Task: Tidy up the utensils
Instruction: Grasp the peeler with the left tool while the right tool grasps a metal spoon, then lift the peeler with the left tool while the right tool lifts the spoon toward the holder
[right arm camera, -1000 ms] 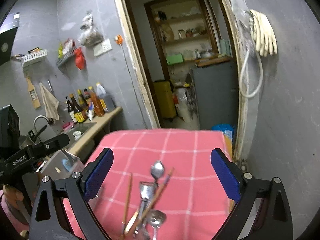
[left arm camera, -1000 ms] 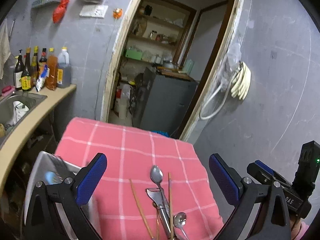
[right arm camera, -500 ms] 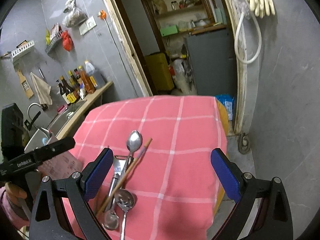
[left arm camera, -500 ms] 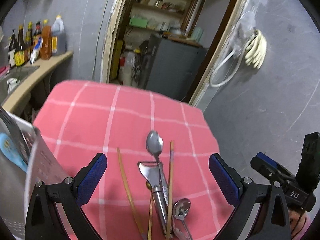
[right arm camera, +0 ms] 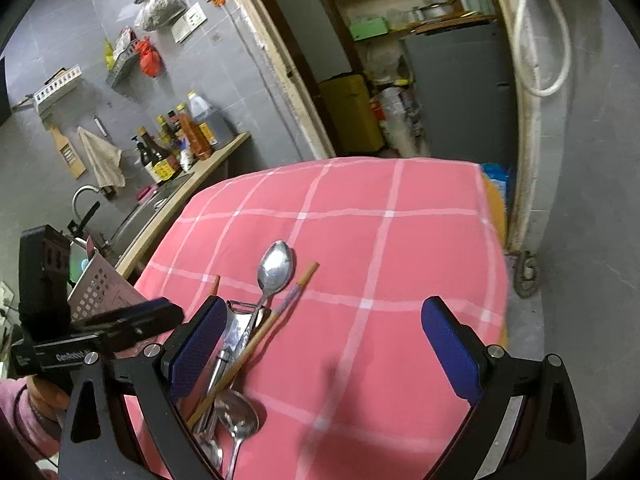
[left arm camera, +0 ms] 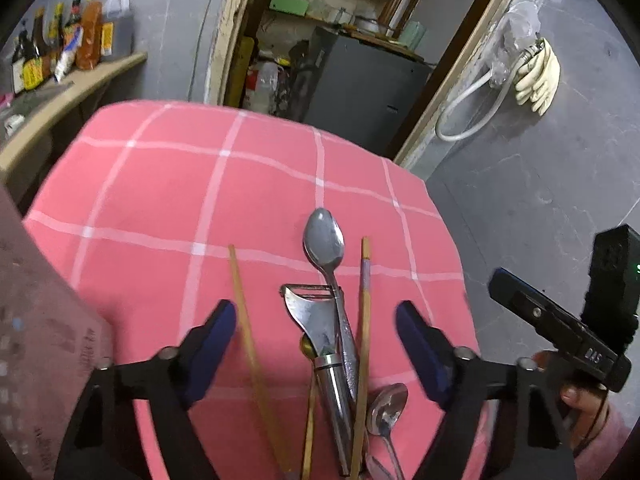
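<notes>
Two grippers, left (left arm camera: 316, 332) and right (right arm camera: 320, 344), jaws released, flank piled utensils (left arm camera: 340, 360) beside perforated holder (right arm camera: 100, 284).

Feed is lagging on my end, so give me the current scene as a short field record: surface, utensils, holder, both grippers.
surface: pink checked tablecloth
utensils: large spoon, peeler, small spoon and chopsticks in a loose overlapping pile; one chopstick lies apart on the left
holder: perforated metal caddy at the cloth's left edge
left gripper: open, empty, straddling the pile
right gripper: open, empty, its left finger by the pile
</notes>
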Demonstrator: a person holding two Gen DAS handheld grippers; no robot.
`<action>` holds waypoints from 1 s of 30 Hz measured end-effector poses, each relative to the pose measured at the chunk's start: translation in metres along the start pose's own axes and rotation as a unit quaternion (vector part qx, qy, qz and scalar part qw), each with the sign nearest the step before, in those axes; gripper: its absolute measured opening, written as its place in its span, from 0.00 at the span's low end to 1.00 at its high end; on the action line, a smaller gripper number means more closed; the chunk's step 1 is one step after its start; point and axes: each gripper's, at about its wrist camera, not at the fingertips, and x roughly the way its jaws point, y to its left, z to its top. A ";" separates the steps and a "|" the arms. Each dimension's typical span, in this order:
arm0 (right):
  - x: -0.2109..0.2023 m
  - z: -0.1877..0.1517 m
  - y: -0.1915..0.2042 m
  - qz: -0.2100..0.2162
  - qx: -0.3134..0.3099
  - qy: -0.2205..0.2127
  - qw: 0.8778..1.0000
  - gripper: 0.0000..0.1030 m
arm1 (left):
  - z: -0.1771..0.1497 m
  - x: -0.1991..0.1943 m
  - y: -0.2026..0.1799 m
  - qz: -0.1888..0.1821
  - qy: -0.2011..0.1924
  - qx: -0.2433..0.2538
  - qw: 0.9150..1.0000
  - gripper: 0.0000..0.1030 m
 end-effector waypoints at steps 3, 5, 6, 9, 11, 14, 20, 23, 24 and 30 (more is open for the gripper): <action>0.020 0.007 0.002 0.021 -0.011 0.011 1.000 0.92 | 0.003 0.014 0.005 -0.013 0.015 -0.020 1.000 0.59; 0.033 0.012 0.006 0.035 -0.021 0.018 0.999 0.87 | 0.005 0.023 0.008 -0.016 0.024 -0.031 0.999 0.53; 0.042 0.015 0.008 0.042 -0.026 0.023 0.999 0.84 | 0.006 0.027 0.010 -0.017 0.028 -0.038 0.999 0.52; 0.066 0.022 0.012 0.060 -0.039 0.040 0.997 0.76 | 0.006 0.036 0.016 -0.018 0.040 -0.054 0.998 0.47; 0.080 0.026 0.014 0.071 -0.048 0.050 0.995 0.69 | 0.005 0.042 0.020 -0.019 0.049 -0.063 0.997 0.41; 0.103 0.031 0.019 0.090 -0.058 0.068 0.992 0.60 | 0.003 0.049 0.026 -0.030 0.066 -0.082 0.994 0.37; 0.138 0.031 0.030 0.118 -0.084 0.104 0.984 0.40 | 0.001 0.057 0.036 -0.055 0.078 -0.115 0.989 0.32; 0.149 0.029 0.032 0.129 -0.090 0.118 0.980 0.26 | 0.002 0.059 0.041 -0.061 0.084 -0.128 0.986 0.23; 0.151 0.028 0.033 0.132 -0.090 0.122 0.980 0.24 | 0.002 0.061 0.042 -0.064 0.086 -0.132 0.985 0.21; 0.155 0.027 0.031 0.138 -0.081 0.129 0.979 0.08 | 0.000 0.067 0.046 -0.092 0.100 -0.164 0.977 0.17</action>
